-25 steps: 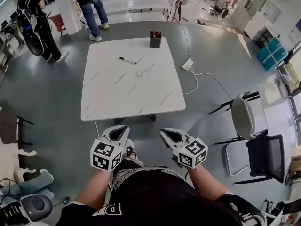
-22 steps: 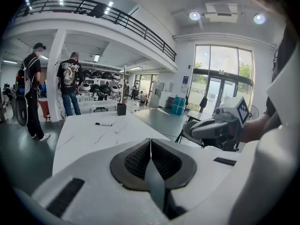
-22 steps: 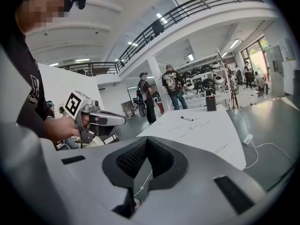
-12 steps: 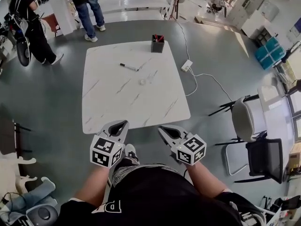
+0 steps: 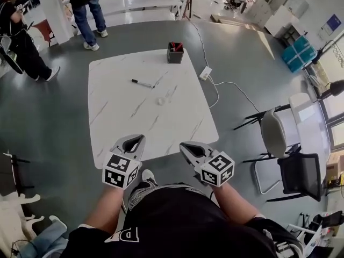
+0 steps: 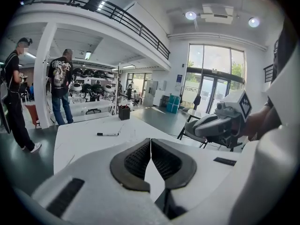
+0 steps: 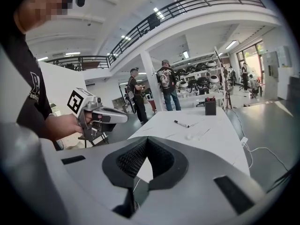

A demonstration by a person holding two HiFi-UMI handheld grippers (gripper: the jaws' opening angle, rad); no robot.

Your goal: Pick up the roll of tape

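Well ahead of both pairs of jaws, the roll of tape [image 5: 160,100] lies near the middle of the white marbled desk [image 5: 107,133]. It is a small pale ring, too small to tell how it sits. It lies almost straight ahead, between the left gripper [image 5: 136,139] and the right gripper [image 5: 186,146], so neither hand looks clearly nearer. Both pairs of jaws are closed with nothing between them, over the desk's near edge. A marker [image 5: 142,83] lies beyond the tape and a pen holder [image 5: 175,53] stands at the far edge. Around the desk are a grey floor [image 5: 54,112], a chair [image 5: 275,134] and people [image 5: 83,4] standing.
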